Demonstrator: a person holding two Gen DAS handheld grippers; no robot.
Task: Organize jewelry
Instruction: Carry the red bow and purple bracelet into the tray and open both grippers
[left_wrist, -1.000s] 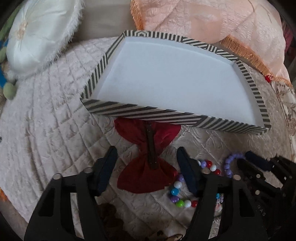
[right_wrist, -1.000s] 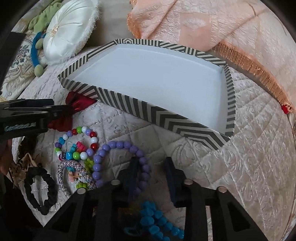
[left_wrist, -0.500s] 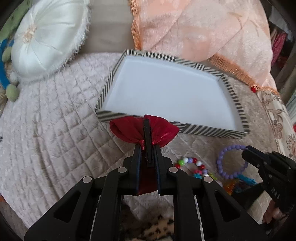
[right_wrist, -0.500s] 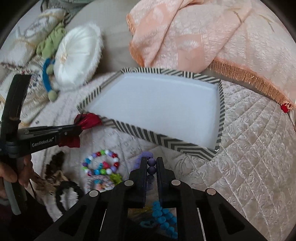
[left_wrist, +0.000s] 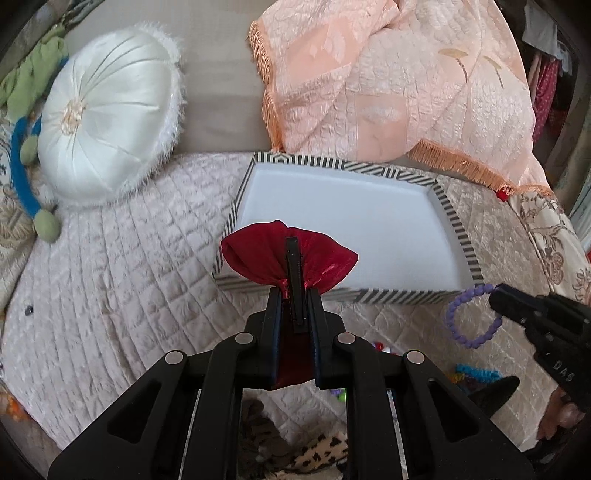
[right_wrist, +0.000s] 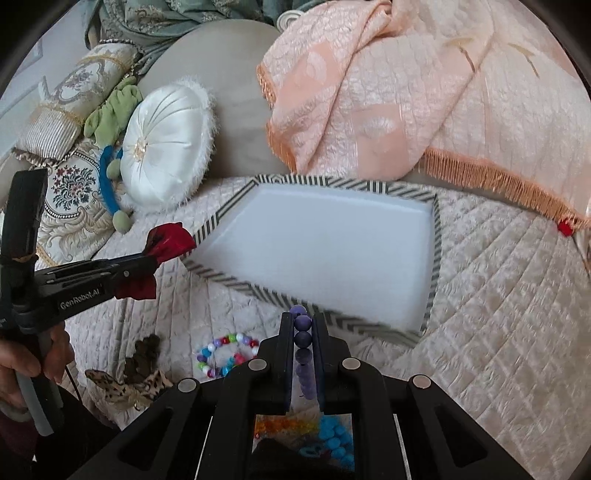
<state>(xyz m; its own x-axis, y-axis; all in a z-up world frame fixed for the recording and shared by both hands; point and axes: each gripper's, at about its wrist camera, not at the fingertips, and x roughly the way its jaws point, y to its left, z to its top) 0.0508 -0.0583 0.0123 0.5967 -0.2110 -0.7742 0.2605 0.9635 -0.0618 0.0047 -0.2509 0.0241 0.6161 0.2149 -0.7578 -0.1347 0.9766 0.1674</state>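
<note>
A white tray with a black-and-white striped rim (left_wrist: 463, 236) (right_wrist: 437, 236) lies on the quilted bed, empty. My left gripper (left_wrist: 294, 295) is shut on a red bow hair clip (left_wrist: 258, 254), held in the air over the tray's near left corner; it also shows in the right wrist view (right_wrist: 168, 240). My right gripper (right_wrist: 303, 321) is shut on a purple bead bracelet (right_wrist: 303, 323), lifted just short of the tray's near rim. In the left wrist view the bracelet (left_wrist: 458, 328) hangs as a loop from the right gripper (left_wrist: 496, 295).
On the quilt below lie a multicoloured bead bracelet (right_wrist: 225, 356), turquoise beads (right_wrist: 334, 437), orange beads (right_wrist: 284, 426) and a leopard-print bow (right_wrist: 125, 387). A white round cushion (left_wrist: 107, 125) sits far left. A peach fringed blanket (left_wrist: 399, 85) lies behind the tray.
Both grippers closed on their items a second ago and lifted them off the quilt. Since half a second ago both have risen further and the bracelet hangs free.
</note>
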